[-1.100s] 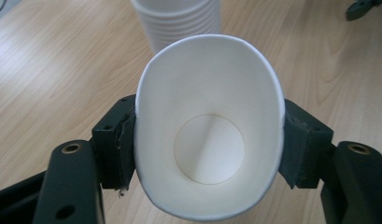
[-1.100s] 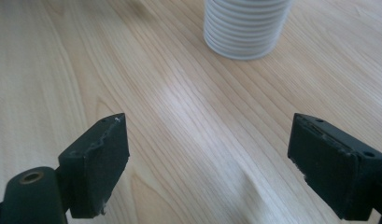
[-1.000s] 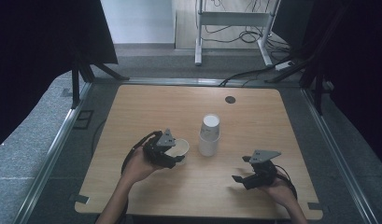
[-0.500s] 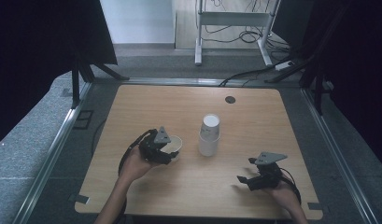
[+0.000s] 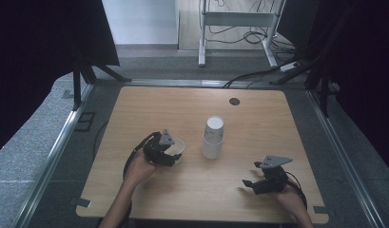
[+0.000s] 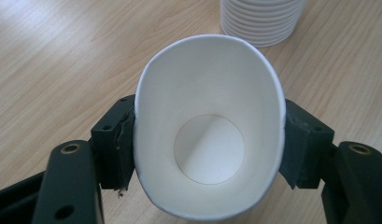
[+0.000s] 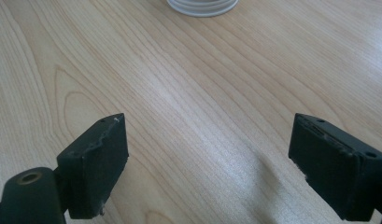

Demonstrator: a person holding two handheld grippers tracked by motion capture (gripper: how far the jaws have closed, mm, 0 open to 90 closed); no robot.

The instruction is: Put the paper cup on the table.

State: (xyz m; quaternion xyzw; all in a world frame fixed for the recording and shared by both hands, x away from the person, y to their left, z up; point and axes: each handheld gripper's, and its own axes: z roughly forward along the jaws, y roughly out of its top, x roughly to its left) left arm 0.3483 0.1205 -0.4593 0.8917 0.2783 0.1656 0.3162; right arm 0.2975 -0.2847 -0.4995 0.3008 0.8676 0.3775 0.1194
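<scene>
Left hand-held gripper (image 6: 209,154) squeezing unprinted paper cup (image 6: 209,126) | right hand-held gripper (image 7: 209,161) wide

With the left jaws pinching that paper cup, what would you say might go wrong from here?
1. The paper cup is already squeezed oval between the left gripper jaws; more pressure might crease it.
2. The stack of paper cups stands close beside it; a sideways swing could topple the stack.
3. The right gripper is open over bare table, too far off to steady anything.
</scene>
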